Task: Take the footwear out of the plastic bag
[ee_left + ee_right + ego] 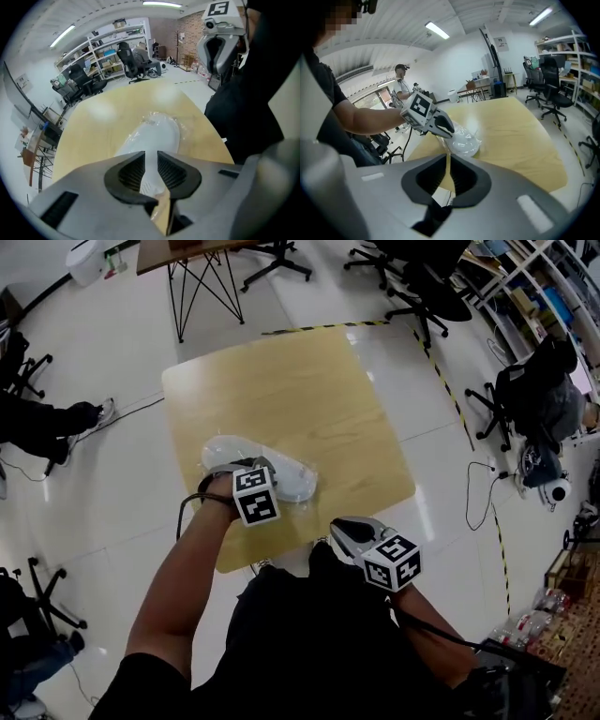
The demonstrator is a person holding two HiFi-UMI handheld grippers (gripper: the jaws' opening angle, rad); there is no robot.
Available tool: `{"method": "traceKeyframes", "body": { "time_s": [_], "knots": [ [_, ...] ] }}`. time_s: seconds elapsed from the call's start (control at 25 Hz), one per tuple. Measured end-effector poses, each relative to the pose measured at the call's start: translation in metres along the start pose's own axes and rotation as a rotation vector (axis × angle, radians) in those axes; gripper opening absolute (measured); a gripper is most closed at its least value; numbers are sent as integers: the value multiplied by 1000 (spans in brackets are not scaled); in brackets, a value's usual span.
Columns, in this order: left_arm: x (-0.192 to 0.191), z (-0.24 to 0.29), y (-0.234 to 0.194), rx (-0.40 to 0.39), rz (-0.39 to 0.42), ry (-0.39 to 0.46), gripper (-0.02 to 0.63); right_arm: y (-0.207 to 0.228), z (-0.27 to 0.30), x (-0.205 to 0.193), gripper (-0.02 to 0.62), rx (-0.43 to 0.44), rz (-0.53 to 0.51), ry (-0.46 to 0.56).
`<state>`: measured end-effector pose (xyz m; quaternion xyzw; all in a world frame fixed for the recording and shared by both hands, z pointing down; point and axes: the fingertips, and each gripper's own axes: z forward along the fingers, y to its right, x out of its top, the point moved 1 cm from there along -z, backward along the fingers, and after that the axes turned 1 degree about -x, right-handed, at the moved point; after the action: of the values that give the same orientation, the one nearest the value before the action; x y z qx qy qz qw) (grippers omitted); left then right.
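A white shoe (292, 479) lies inside a clear plastic bag (217, 452) on the near left part of a light wooden table (300, 381). My left gripper (242, 466) points steeply down over the bag's near end. In the left gripper view its jaws (151, 161) stand apart and open, with the bagged shoe (157, 133) showing through the gap, apart from the pads. My right gripper (349, 532) hovers just off the table's near edge, right of the bag. Only a narrow slit shows between its jaws (448, 171), and nothing is in it. The right gripper view shows the left gripper (443, 127) over the bag (465, 141).
Black office chairs (422, 287) stand beyond the table at the back right, and a second table on black legs (202, 277) at the back. Yellow-black floor tape (450, 390) runs along the right. A seated person's shoes (84, 415) are at left. Shelving (534, 287) lines the right wall.
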<state>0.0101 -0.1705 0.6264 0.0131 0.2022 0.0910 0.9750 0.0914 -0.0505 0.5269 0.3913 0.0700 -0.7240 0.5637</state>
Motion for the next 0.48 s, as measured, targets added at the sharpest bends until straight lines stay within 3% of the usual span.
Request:
{"method": "traceKeyframes", "body": {
  "time_s": [0.08,0.28,0.48],
  "knots": [
    [-4,14,2,-2,-62,-1,82,5,9,-4,43,15,-21,-27],
    [-6,14,-5,36,-336,112,54,21,45,-1,102,41,-97,-80],
    [-7,15,2,108,-577,137,48,37,73,-7,155,12,-178,-146]
  ]
}}
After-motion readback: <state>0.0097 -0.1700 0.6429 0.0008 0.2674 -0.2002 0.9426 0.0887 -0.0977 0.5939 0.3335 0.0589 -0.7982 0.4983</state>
